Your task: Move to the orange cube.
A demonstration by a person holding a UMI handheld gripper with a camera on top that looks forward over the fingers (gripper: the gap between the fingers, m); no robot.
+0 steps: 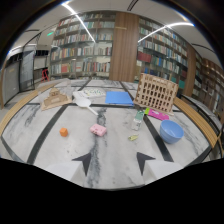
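The handheld gripper [114, 161] shows its 2 dark pointed fingertips [84, 162] at the bottom centre of the frame, spread wide apart with nothing between them, over a white marble-patterned table [50, 150] crossed by black stripes. The small orange cube [63, 132] sits in the left middle of the frame, ahead of the fingers and off to their left, well apart from them. A pink rectangular block [98, 130] lies near the centre, just right of the cube. A light blue plastic bowl [171, 131] stands at the right middle. Above it, in the upper right, is a wooden lattice rack [156, 92], and a flat blue folder [119, 97] lies at upper centre. Tall bookshelves [82, 47] fill the background.
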